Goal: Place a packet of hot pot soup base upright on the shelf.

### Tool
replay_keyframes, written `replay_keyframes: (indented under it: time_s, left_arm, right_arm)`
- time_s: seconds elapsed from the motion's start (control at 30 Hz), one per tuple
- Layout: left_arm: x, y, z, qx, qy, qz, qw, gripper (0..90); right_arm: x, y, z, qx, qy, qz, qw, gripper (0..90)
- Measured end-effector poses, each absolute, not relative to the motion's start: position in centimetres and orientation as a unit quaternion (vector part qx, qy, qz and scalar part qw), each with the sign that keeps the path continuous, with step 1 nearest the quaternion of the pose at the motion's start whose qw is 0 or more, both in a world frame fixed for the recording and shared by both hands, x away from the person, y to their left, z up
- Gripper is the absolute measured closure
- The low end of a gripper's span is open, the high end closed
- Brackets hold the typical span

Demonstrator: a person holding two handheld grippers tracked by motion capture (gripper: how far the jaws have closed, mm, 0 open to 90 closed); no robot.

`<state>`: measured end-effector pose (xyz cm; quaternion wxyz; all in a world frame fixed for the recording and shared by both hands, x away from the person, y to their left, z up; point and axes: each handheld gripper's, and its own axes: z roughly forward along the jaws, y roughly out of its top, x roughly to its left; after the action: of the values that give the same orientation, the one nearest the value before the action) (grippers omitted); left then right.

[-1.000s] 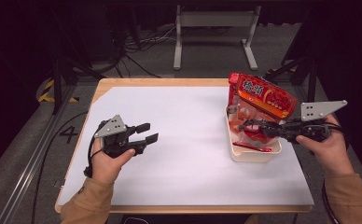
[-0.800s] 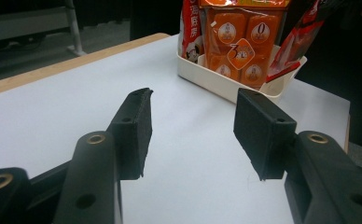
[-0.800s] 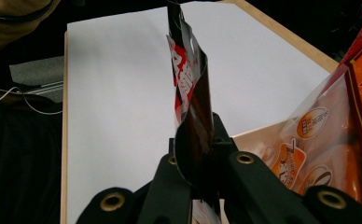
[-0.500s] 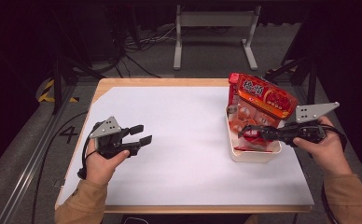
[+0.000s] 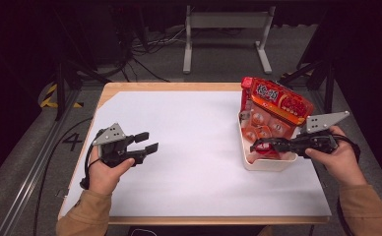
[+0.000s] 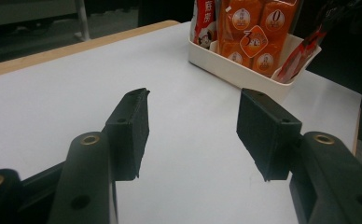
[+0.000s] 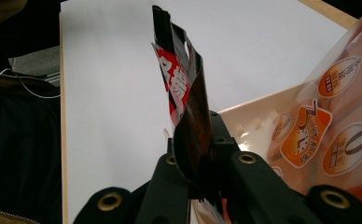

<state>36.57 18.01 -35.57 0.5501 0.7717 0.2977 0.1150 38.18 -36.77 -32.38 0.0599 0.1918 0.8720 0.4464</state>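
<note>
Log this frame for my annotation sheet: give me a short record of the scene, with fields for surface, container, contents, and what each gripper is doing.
surface: white table with a wooden edge
container: white bin on the table's right side
contents: orange snack packs standing in the bin, a large red bag leaning over its far end
left gripper: open, holding nothing, over bare table on the left
right gripper: over the bin, shut on a small red packet

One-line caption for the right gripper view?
Right tongs shut on a red snack packet, beside an orange bag.
</note>
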Motion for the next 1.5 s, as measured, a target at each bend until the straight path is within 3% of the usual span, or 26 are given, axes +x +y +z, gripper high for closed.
replay_keyframes:
  time_s: [0.3,0.83,1.13,1.5]
  left_arm:
    - [36.5,18.6,-36.0,0.772,0.305,0.113,0.546,43.4]
    - [36.2,19.1,-36.4,0.771,0.315,0.111,0.542,40.9]
    - [35.4,20.0,-36.9,0.769,0.327,0.115,0.538,37.4]
    - [34.1,21.0,-37.3,0.767,0.333,0.127,0.533,33.1]
  right_arm:
    - [38.0,-37.0,-33.8,0.218,0.875,0.427,0.063,81.4]
    - [37.3,-36.7,-33.2,0.248,0.852,0.454,0.086,58.3]
    - [36.8,-35.8,-31.6,0.248,0.830,0.479,0.144,42.4]
    - [35.7,-32.7,-29.9,0.269,0.787,0.526,0.179,35.2]
